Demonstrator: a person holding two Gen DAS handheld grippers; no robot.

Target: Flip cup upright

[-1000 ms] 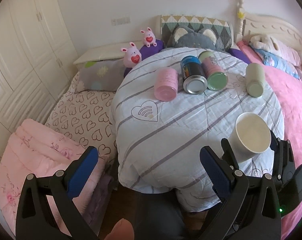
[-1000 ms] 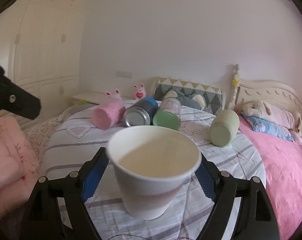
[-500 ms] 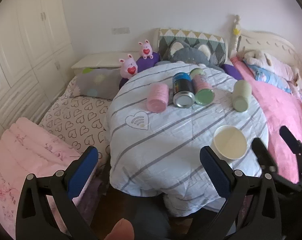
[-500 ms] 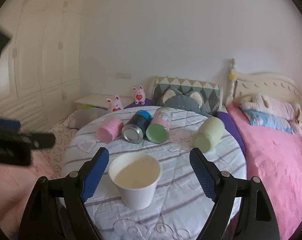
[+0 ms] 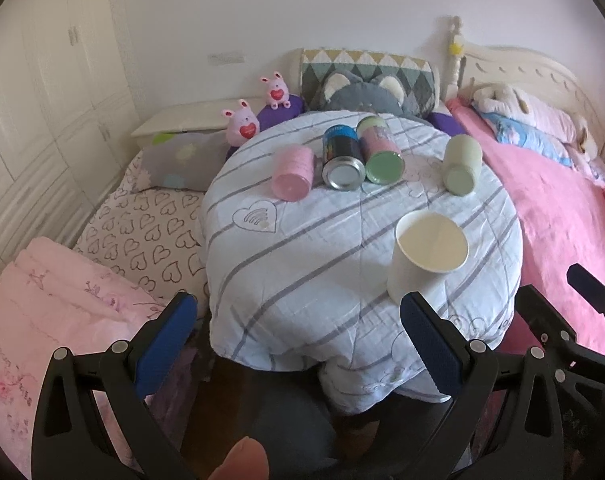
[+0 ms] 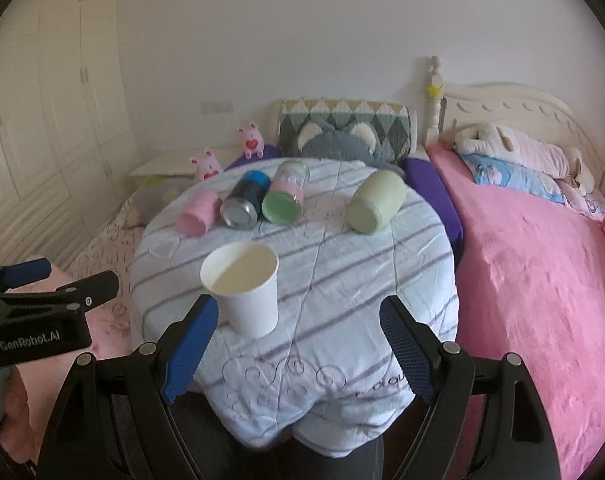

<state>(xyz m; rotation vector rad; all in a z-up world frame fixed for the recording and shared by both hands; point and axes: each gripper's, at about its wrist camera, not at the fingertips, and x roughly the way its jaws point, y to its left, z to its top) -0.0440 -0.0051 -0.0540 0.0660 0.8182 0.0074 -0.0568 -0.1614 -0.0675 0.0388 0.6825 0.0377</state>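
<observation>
Standing upright on quilt (image 6: 342, 280), paper cup (image 6: 246, 292), 2 grippers spread, right gripper (image 6: 298, 344), left gripper (image 5: 298, 344)

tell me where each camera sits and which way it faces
Left wrist: on the left tool, looking down over the quilt-covered table toward the headboard; own open blue fingers and a fingertip show.
Right wrist: on the right tool, facing likewise; open fingers, left tool at left.
Shared: upright paper cup, four lying containers.
</observation>
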